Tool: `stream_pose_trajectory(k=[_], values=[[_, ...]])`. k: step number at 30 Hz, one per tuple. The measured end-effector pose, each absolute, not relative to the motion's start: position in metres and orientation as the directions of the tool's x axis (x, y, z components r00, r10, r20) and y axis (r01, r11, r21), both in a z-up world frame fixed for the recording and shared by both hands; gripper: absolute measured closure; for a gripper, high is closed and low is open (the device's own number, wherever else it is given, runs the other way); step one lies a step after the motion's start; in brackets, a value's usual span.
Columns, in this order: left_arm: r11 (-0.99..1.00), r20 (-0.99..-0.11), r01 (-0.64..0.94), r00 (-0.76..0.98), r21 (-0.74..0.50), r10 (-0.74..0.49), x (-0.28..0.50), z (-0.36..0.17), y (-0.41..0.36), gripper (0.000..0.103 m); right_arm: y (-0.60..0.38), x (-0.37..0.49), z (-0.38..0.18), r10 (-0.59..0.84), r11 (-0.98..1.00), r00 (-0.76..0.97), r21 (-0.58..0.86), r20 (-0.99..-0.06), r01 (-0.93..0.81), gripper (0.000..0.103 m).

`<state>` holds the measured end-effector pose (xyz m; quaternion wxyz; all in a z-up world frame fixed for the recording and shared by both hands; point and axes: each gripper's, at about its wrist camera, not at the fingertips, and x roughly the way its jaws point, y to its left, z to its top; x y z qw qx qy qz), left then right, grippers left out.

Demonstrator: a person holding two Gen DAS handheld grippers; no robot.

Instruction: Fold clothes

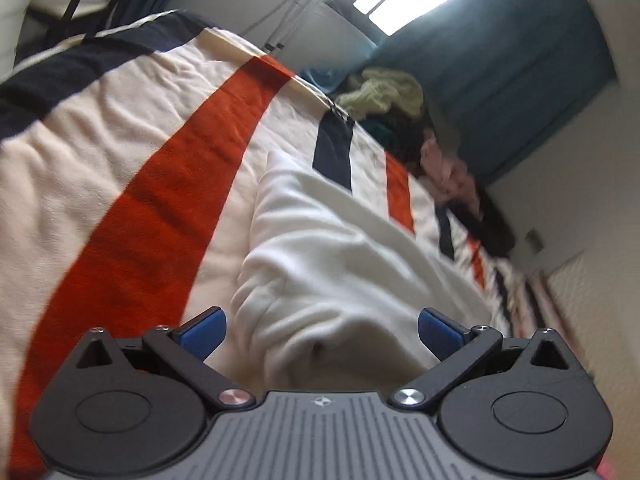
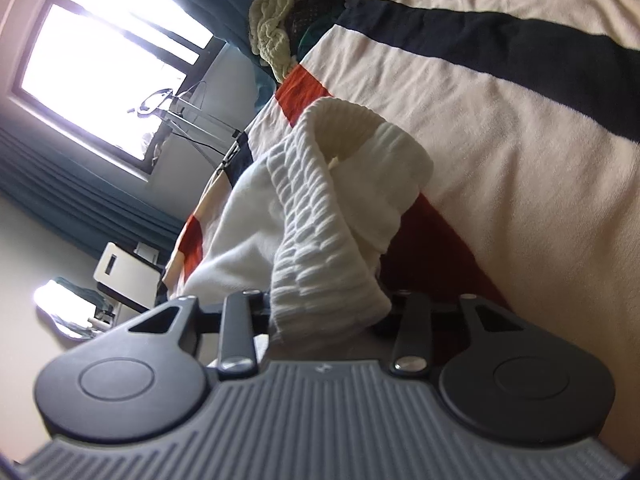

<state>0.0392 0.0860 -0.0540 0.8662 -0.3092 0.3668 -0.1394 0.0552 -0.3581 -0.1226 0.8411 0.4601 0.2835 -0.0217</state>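
A white garment point(image 1: 320, 240) lies crumpled on a bed covered by a cream blanket point(image 1: 120, 140) with red and navy stripes. My left gripper point(image 1: 320, 334) hovers just above the garment's near end. It is open, its blue pads point(image 1: 204, 334) stand wide apart, and nothing is between them. In the right wrist view the garment's ribbed white band point(image 2: 320, 220) rises off the blanket point(image 2: 500, 120) into my right gripper point(image 2: 330, 312). The band fills the narrow gap between the jaws and hides the fingertips. The rest of the garment trails away to the left.
A heap of other clothes, with a pale yellow knit point(image 1: 384, 92) point(image 2: 272, 28) and a pink piece point(image 1: 448, 168), sits at the bed's far edge under teal curtains point(image 1: 500, 80). A bright window point(image 2: 104, 60) and a metal rack point(image 2: 188, 116) stand beyond the bed.
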Motion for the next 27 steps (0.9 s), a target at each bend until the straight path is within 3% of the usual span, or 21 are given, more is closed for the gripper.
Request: stream_pose_trajectory(k=[5, 13, 19, 24, 27], values=[[0.796, -0.599, -0.04, 0.681, -0.604, -0.42, 0.075, -0.068, 0.077, 0.0, -0.367, 0.055, -0.143, 0.265, 0.472, 0.817, 0.807, -0.513, 0.354, 0.059], [0.701, -0.609, -0.1, 0.592, -0.706, -0.528, 0.101, -0.106, 0.075, 0.001, -0.359, 0.056, -0.141, 0.252, 0.503, 0.812, 0.788, -0.527, 0.356, 0.057], [0.692, -0.6, -0.1, 0.596, -0.715, -0.534, 0.104, -0.108, 0.075, 0.021, -0.355, 0.052, -0.135, 0.237, 0.543, 0.825, 0.774, -0.513, 0.325, 0.06], [0.722, -0.566, -0.021, 0.638, -0.692, -0.523, 0.096, -0.089, 0.072, 0.049, -0.352, 0.042, -0.116, 0.221, 0.553, 0.851, 0.78, -0.476, 0.293, 0.068], [0.698, -0.528, 0.015, 0.642, -0.716, -0.556, 0.092, -0.071, 0.069, 0.057, -0.354, 0.034, -0.096, 0.214, 0.552, 0.865, 0.787, -0.455, 0.277, 0.069]])
